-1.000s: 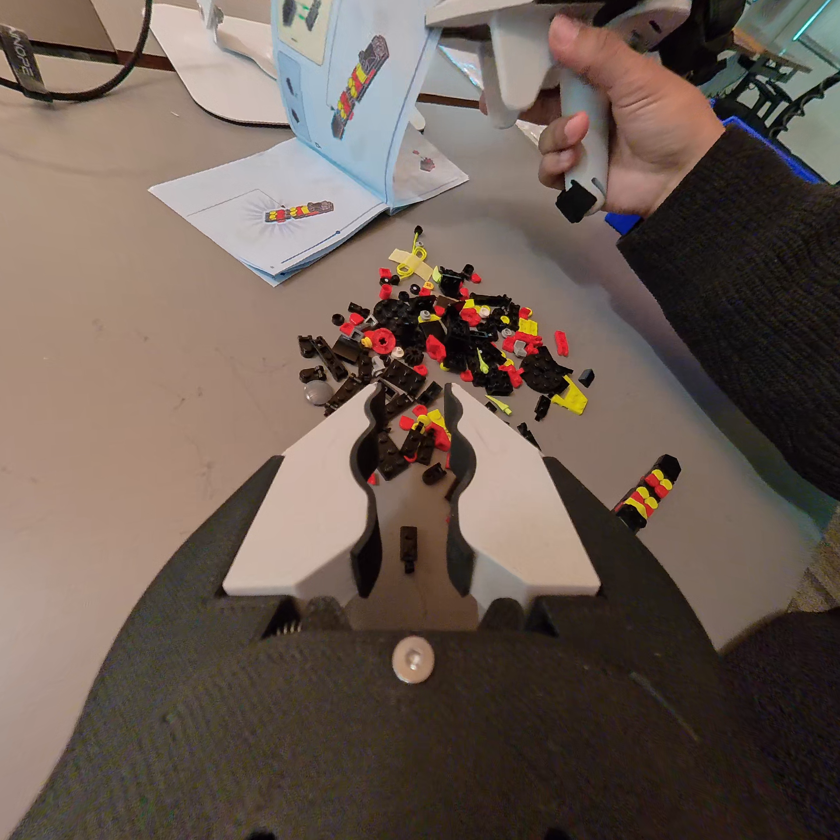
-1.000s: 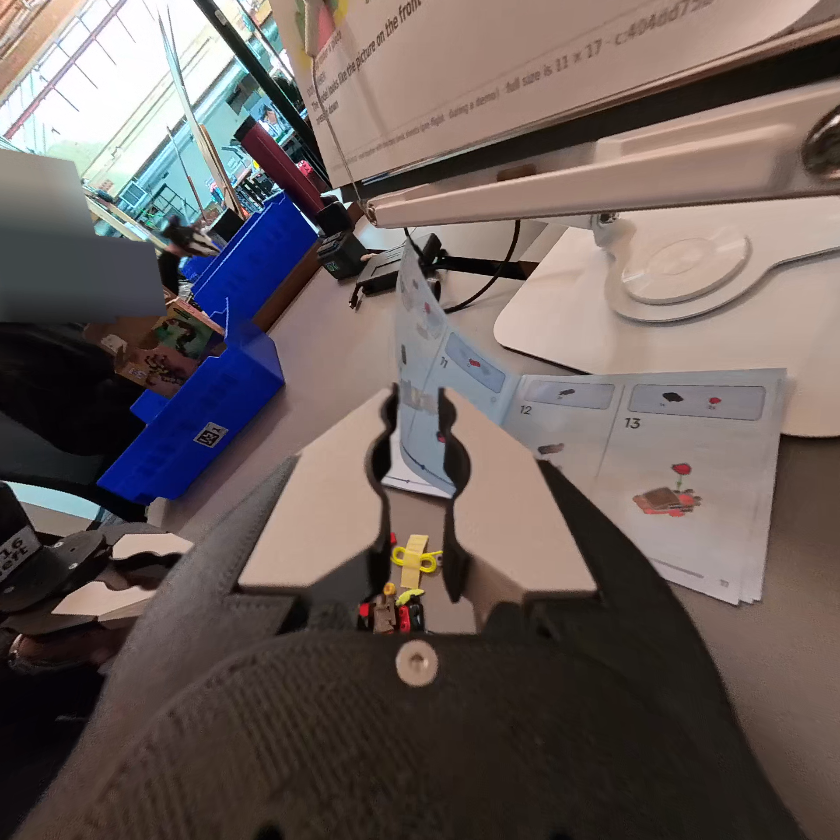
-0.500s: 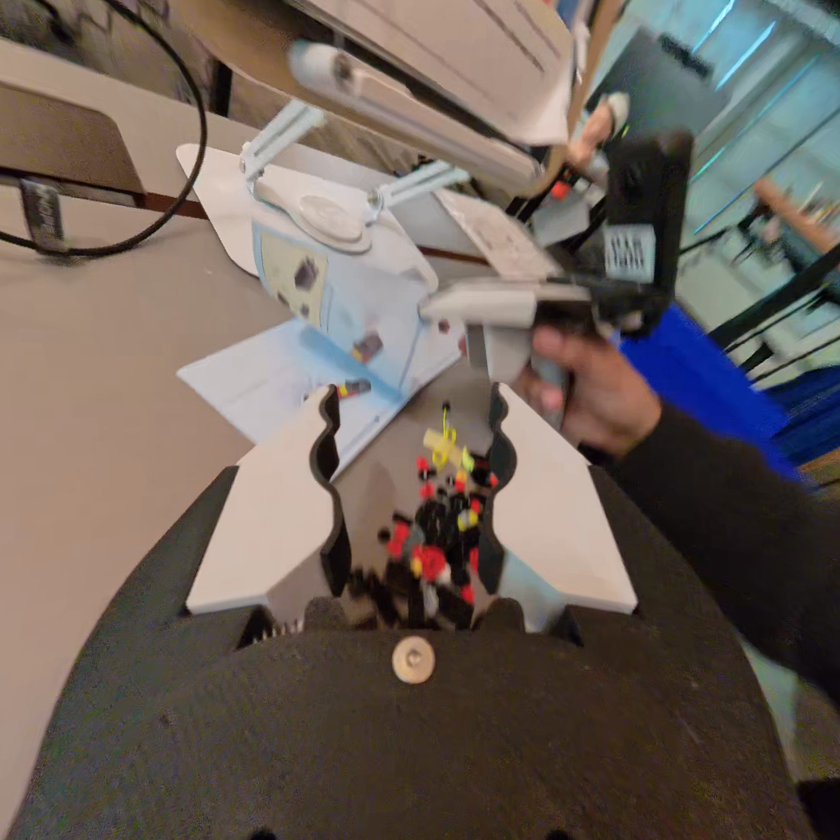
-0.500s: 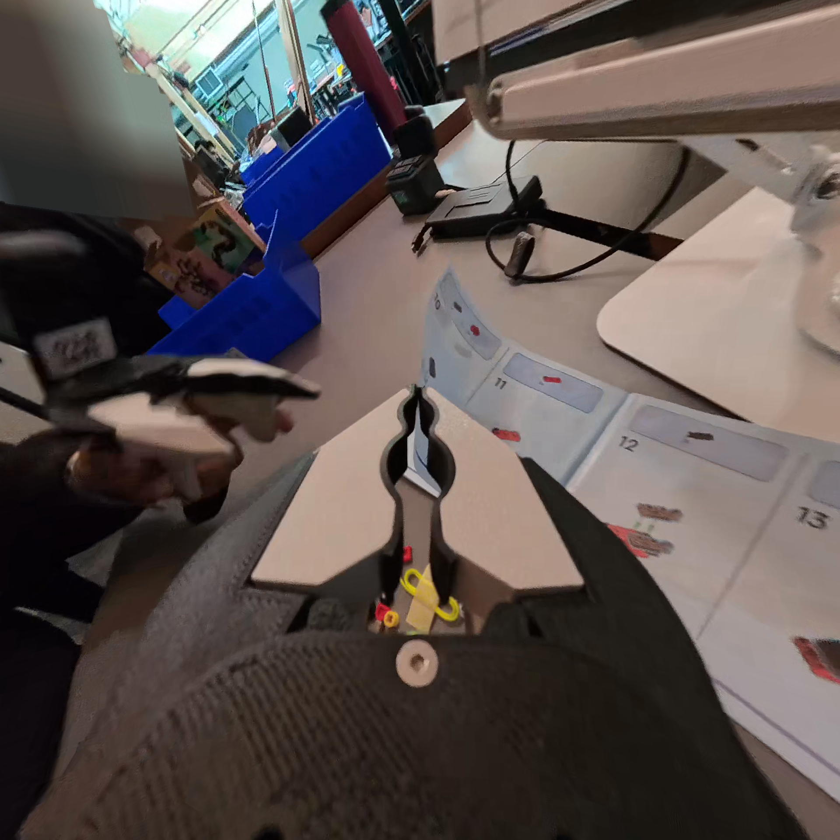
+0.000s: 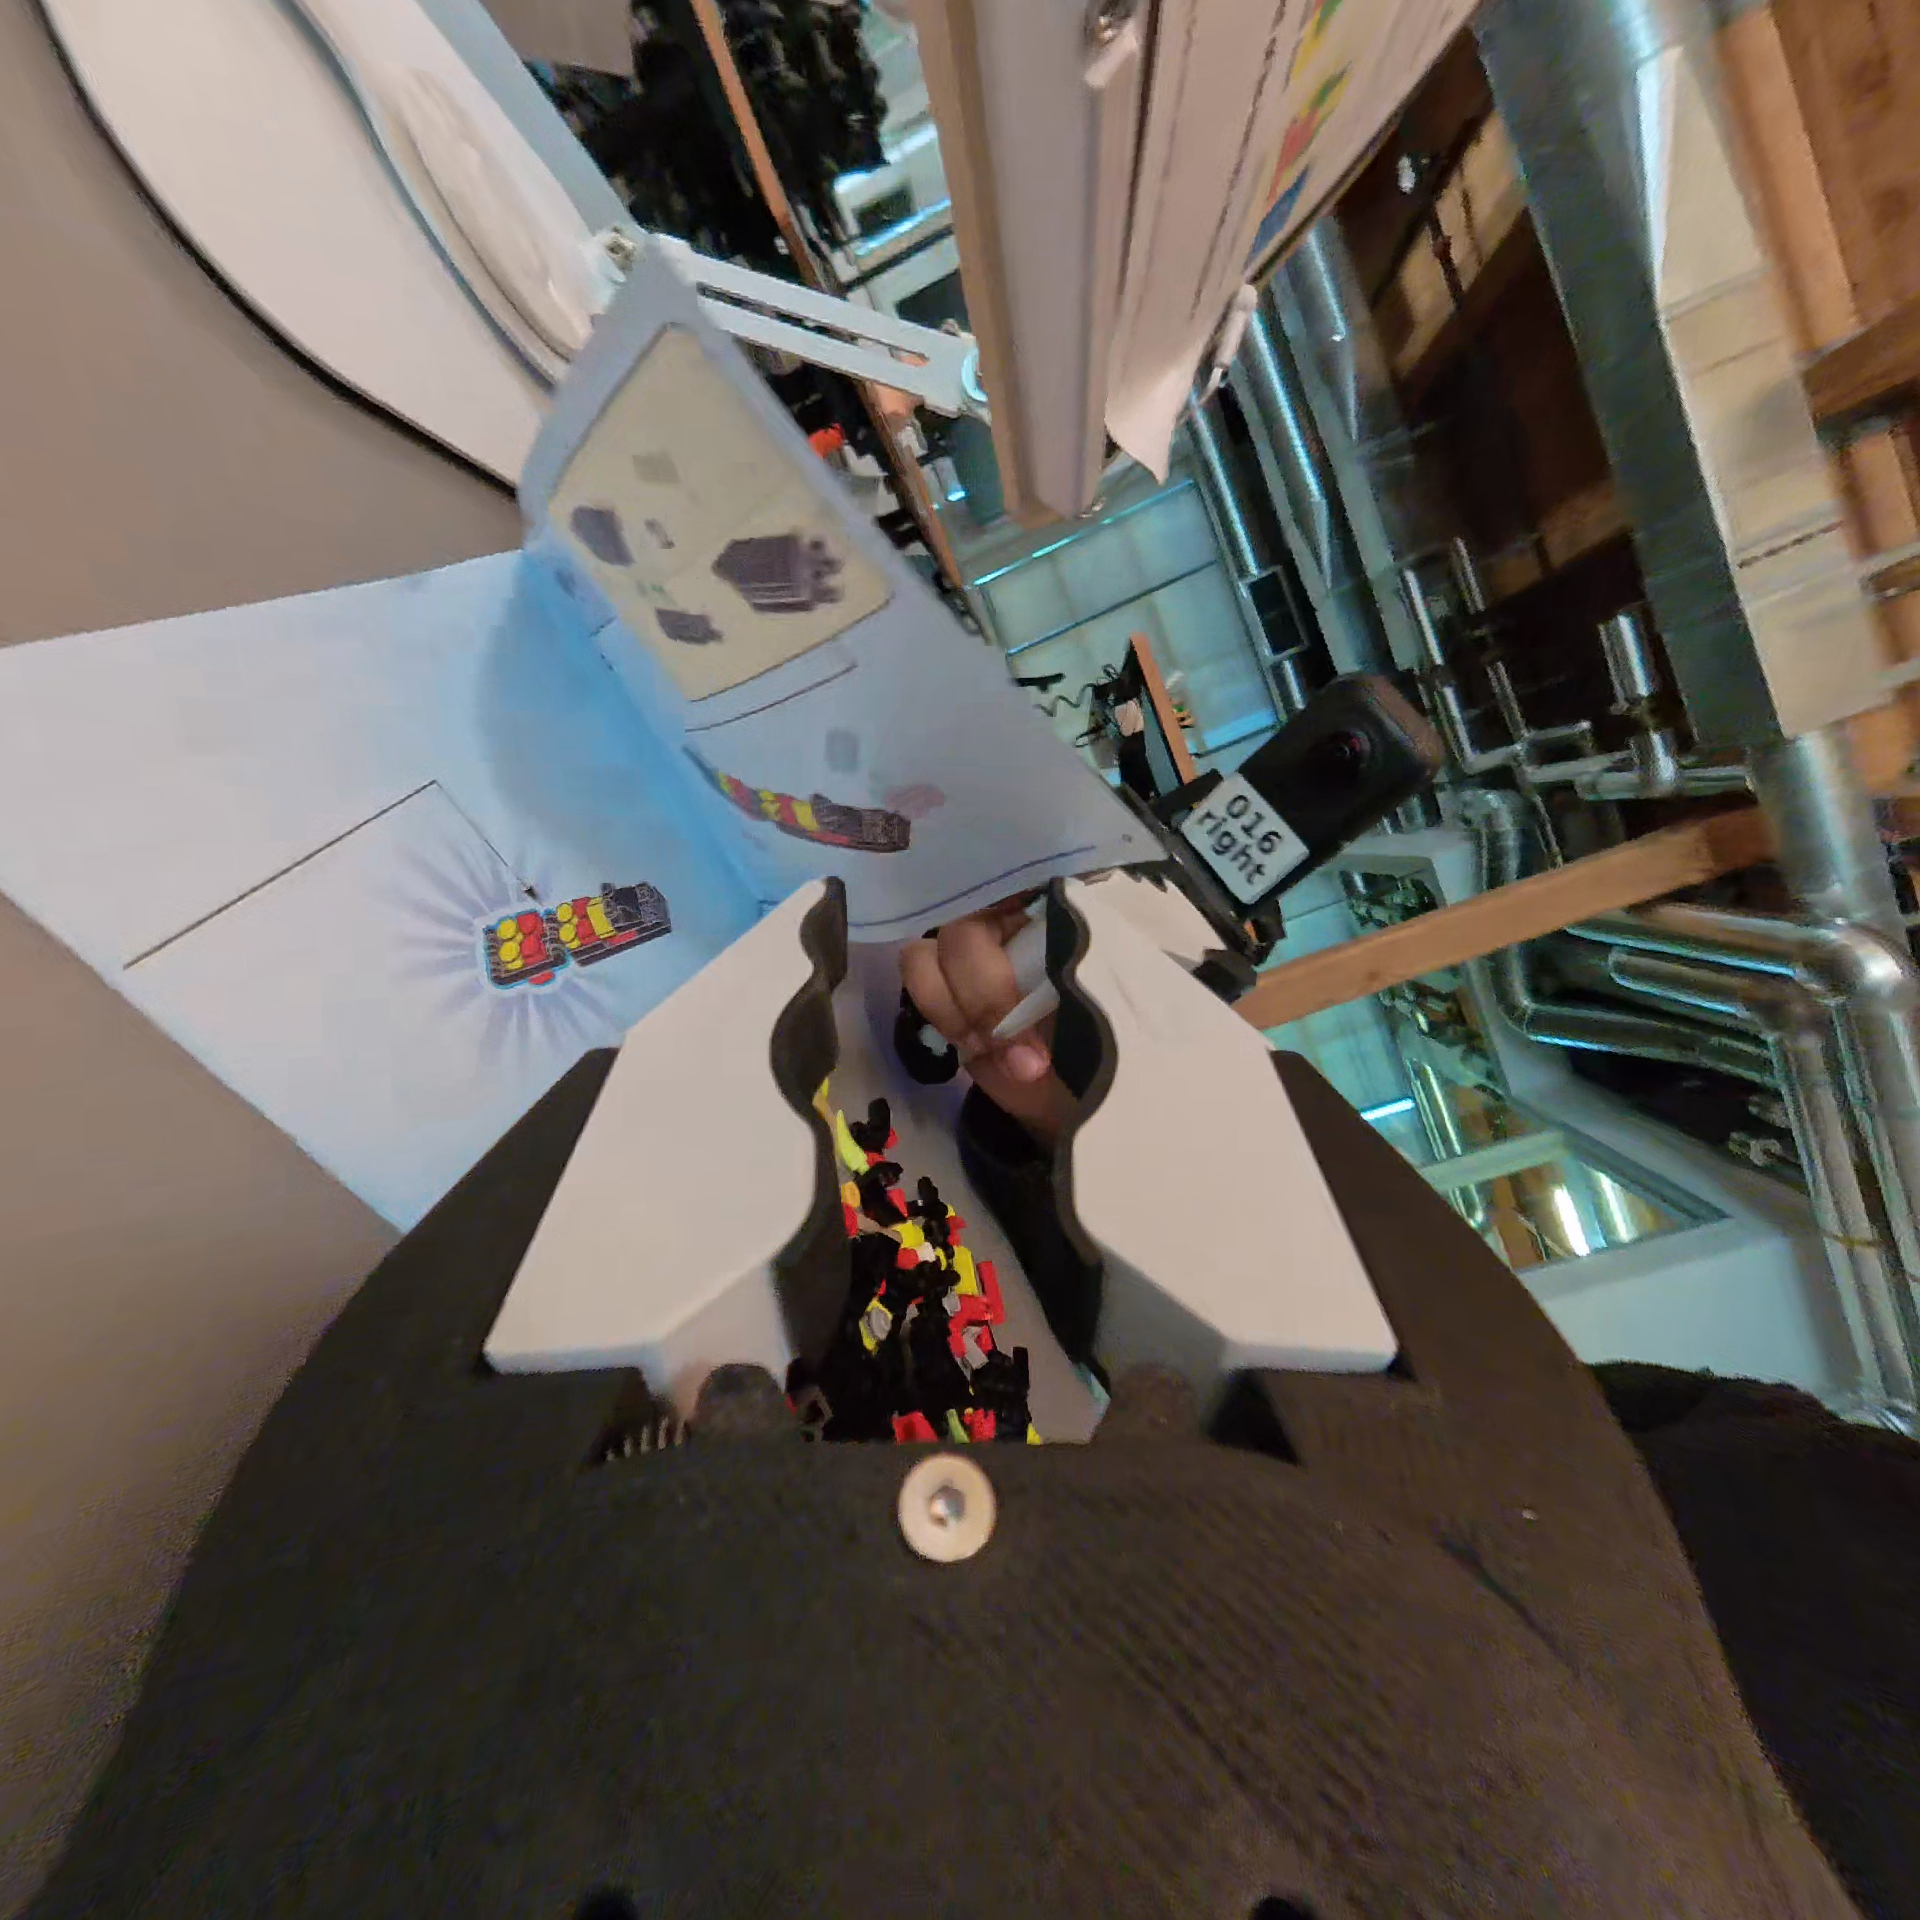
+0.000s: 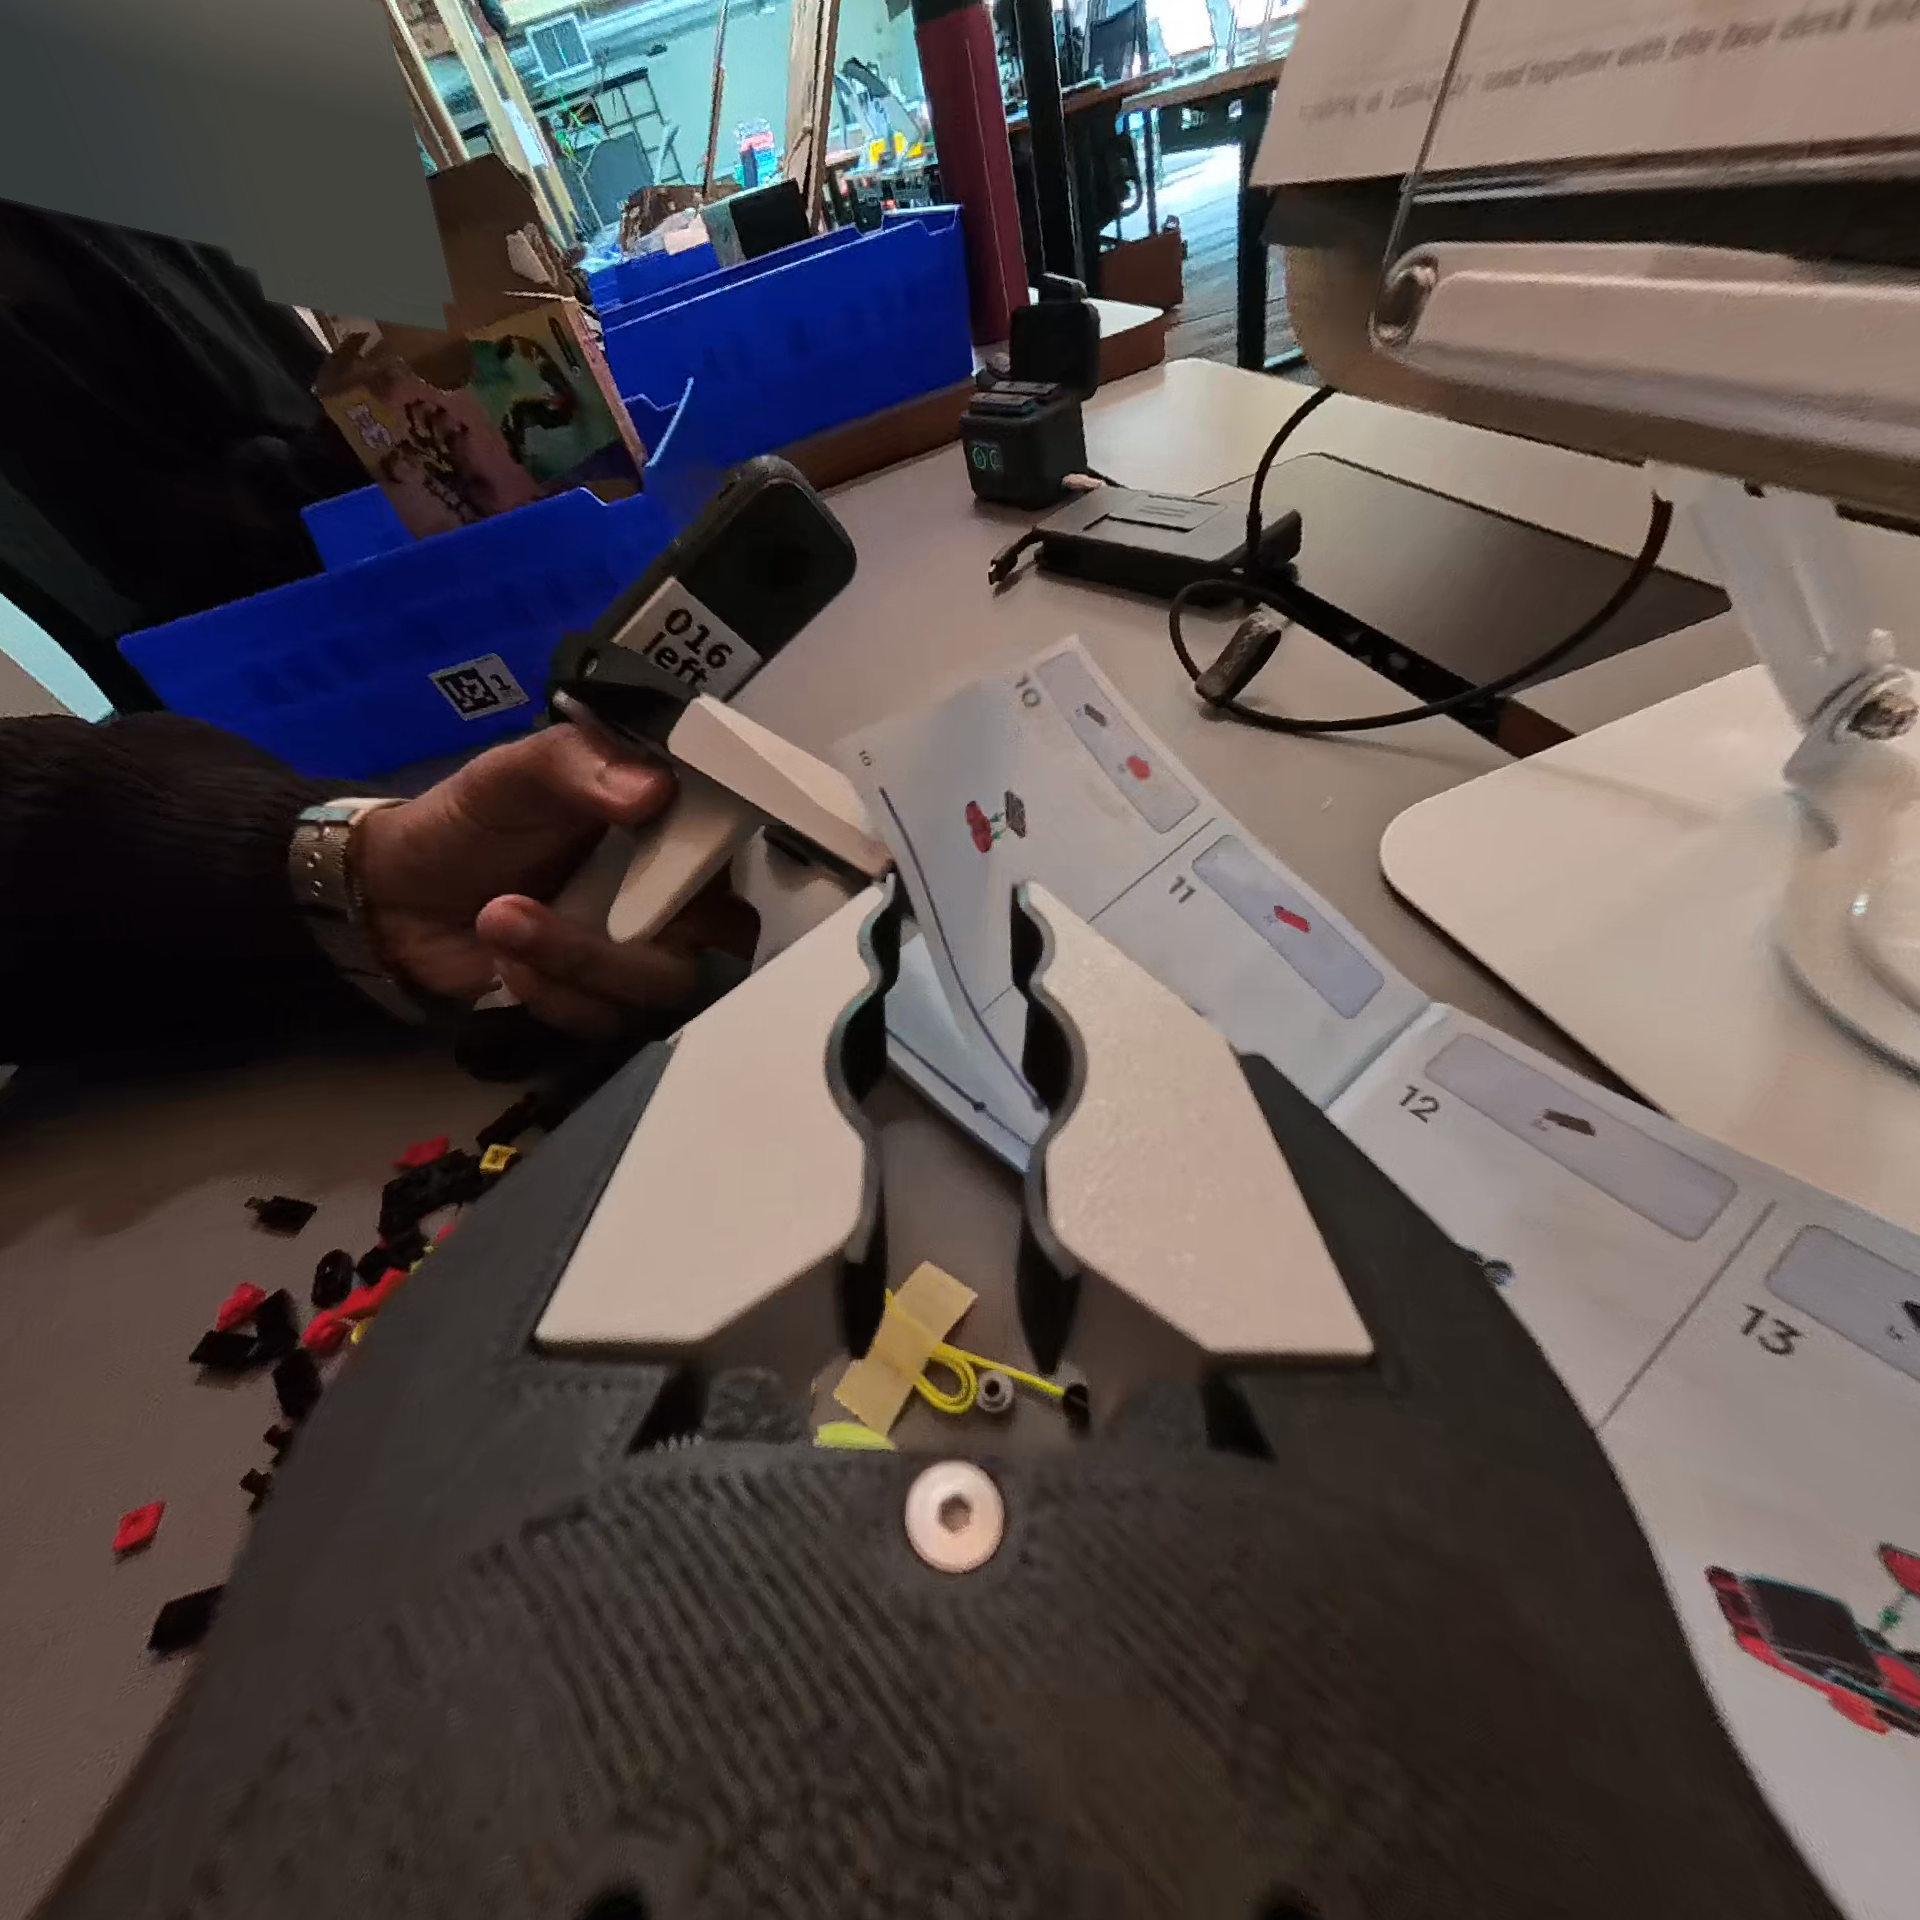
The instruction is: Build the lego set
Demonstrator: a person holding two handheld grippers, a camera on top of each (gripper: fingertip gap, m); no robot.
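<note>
Right hand-held gripper (image 6: 951, 914) stands with its jaws apart, a raised page of the instruction booklet (image 6: 1164, 831) curling loose between them; below its fingers lies a yellow loop piece (image 6: 940, 1371) on the tabletop (image 6: 1091, 582); at eight o'clock, scattered lego pieces (image 6: 343, 1278); left hand-held gripper (image 5: 940, 904), also parted and empty, hovers above the pile; blue bins (image 6: 416, 623) farther back at ten o'clock.

The left gripper (image 5: 940, 914) has its two fingers wide apart; the right gripper (image 6: 951, 899) is apart too, not as wide; a hand (image 6: 520, 873) holds the left one.
</note>
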